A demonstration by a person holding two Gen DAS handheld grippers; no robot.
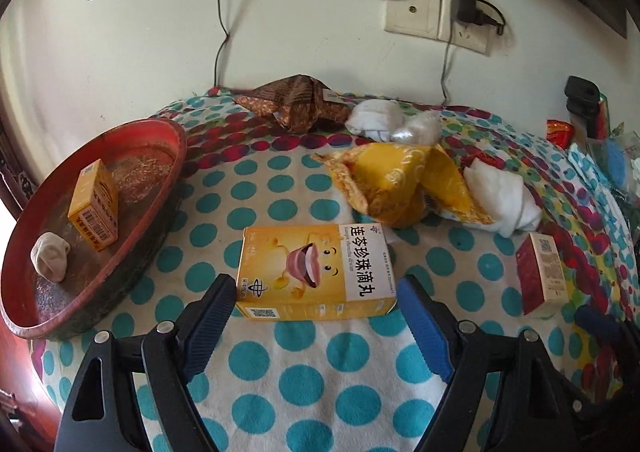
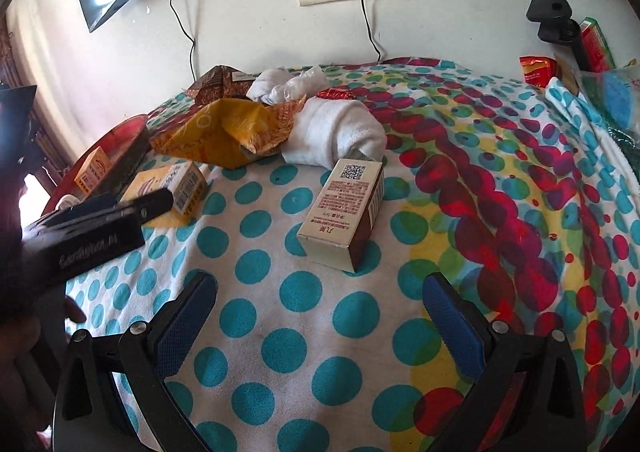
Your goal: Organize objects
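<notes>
Left claw (image 1: 316,292) gapes around the flat yellow box (image 1: 316,272) beside the red tray (image 1: 160,179)

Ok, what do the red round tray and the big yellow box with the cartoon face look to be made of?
The red tray looks like lacquered or painted wood, possibly plastic: glossy red rim, with a worn, dull brown floor. The yellow box looks like thin printed cardboard with a slight sheen: sharp folded edges, flat printed panels and a code on its end flap.

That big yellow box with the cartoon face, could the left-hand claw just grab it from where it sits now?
Probably yes. The left gripper is open and the yellow box lies flat on the spotted cloth right ahead of its fingertips, with nothing between them. The jaws look barely wider than the box, though.
</notes>
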